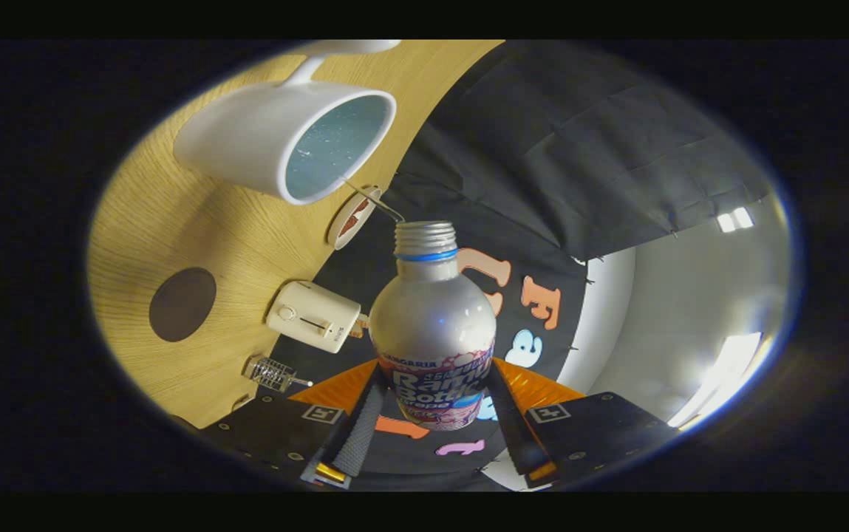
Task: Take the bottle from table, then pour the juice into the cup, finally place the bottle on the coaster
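My gripper (435, 403) is shut on a silver bottle (431, 318), both fingers pressing its labelled lower body. The bottle has a blue neck ring and an uncapped threaded mouth. The whole view is rolled, so the wooden table (151, 222) stands on edge beside the bottle. A white mug (247, 140) with a pale bluish inside sits on that table, just beyond the bottle's mouth. A thin line runs from the mouth to the mug's rim. A dark brown round coaster (182, 304) lies on the table, off to the side of the fingers.
A small white-rimmed round dish (354, 218) lies by the table's edge between mug and bottle. A cream box-shaped appliance (313, 316) and a small metal coil piece (270, 373) stand near the edge close to the fingers. Black cloth and a bright room lie beyond.
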`<state>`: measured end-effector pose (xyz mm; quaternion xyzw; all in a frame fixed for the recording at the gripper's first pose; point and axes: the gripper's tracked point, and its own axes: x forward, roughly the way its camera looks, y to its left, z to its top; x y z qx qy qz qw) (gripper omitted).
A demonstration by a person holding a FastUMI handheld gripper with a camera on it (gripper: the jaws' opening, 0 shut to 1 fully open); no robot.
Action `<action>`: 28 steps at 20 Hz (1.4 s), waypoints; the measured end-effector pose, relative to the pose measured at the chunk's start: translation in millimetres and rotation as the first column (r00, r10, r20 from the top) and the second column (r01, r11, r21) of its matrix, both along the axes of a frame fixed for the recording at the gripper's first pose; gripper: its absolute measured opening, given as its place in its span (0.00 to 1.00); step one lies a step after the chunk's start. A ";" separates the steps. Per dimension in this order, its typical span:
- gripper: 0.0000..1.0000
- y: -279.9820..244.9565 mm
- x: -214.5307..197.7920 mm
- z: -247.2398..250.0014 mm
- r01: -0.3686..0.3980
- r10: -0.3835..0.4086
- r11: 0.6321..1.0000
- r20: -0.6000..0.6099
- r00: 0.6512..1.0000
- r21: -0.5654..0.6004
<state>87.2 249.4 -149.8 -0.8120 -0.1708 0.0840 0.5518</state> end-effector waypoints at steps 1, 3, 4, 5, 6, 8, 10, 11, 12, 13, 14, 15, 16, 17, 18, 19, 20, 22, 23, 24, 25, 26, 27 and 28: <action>0.76 0.9 0.4 0.4 -0.002 0.002 1.000 0.002 1.000 0.000; 0.76 2.6 -0.1 2.7 -0.010 0.011 1.000 0.011 1.000 -0.008; 0.75 5.2 0.2 1.9 -0.015 0.016 1.000 0.013 1.000 -0.013; 0.75 5.6 -1.2 0.8 -0.017 0.017 1.000 0.009 1.000 -0.016; 0.75 4.7 -0.9 -0.4 -0.016 0.016 1.000 0.004 1.000 -0.021; 0.75 5.4 -0.6 0.8 -0.017 0.017 1.000 0.010 1.000 -0.027; 0.75 5.5 -2.0 -0.1 -0.017 0.017 1.000 0.009 1.000 -0.026; 0.75 6.1 -2.0 0.5 -0.018 0.018 0.999 0.010 1.000 -0.028; 0.76 6.5 -2.4 0.1 -0.020 0.020 0.999 0.010 1.000 -0.030; 0.76 6.9 -2.8 -0.4 -0.021 0.021 0.999 0.008 1.000 -0.031; 0.76 7.0 -3.6 -1.3 -0.022 0.023 0.999 0.005 1.000 -0.032; 0.75 8.0 -4.3 -1.9 -0.026 0.026 0.999 0.004 1.000 -0.033; 0.76 8.7 -5.3 -3.0 -0.028 0.028 0.999 0.002 1.000 -0.034; 0.76 9.5 -5.3 -2.7 -0.029 0.029 0.999 0.001 1.000 -0.032; 0.76 10.3 -6.4 -4.2 -0.029 0.029 0.999 -0.003 1.000 -0.031; 0.76 10.8 -7.7 -5.7 -0.031 0.031 0.999 -0.008 0.999 -0.029; 0.76 11.6 -8.5 -7.4 -0.032 0.032 0.999 -0.017 0.999 -0.023; 0.76 11.9 -10.4 -11.3 -0.029 0.029 1.000 -0.040 0.999 -0.002; 0.76 11.6 -11.1 -14.4 -0.022 0.023 1.000 -0.059 0.998 0.014; 0.76 10.7 -10.9 -17.5 -0.013 0.015 0.999 -0.081 0.997 0.032; 0.76 10.7 -12.5 -21.2 -0.006 0.011 0.999 -0.105 0.994 0.048; 0.76 10.4 -13.4 -23.4 0.002 0.006 0.998 -0.121 0.993 0.066; 0.76 9.0 -14.8 -25.2 0.011 0.001 0.997 -0.139 0.990 0.081; 0.76 7.9 -16.2 -27.9 0.024 -0.007 0.995 -0.160 0.987 0.100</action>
